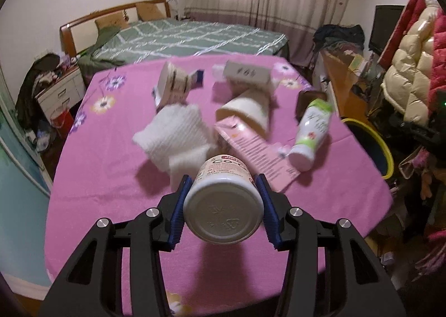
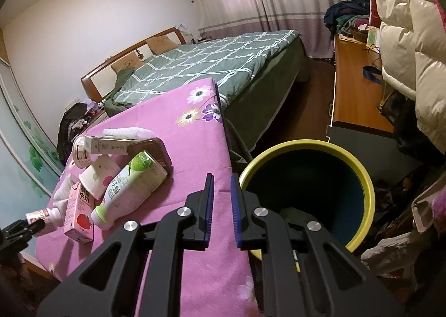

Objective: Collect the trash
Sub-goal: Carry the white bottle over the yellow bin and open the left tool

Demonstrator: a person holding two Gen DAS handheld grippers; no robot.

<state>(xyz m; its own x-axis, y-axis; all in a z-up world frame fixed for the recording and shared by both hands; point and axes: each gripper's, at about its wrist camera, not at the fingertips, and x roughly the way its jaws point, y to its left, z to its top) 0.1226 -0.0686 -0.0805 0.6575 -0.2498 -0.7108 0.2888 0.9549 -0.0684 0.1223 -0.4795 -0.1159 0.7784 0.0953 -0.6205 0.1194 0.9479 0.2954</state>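
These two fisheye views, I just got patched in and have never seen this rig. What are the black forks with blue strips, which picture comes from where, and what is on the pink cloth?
The black forks are hand-held grippers; a person carries one in each hand, and a camera on each looks forward along its jaws. The blue strips are the gripping pads.

The left wrist view shows the left gripper clamped on a small white bottle, its base facing the camera. Beyond it on the pink tablecloth lie a white towel, a pink carton, a paper cup on its side, a green-and-white bottle and more boxes, blurred.

The right wrist view shows the right gripper, jaws nearly closed with nothing between them, at the table's edge beside a yellow-rimmed bin on the floor. The same litter appears at its left.
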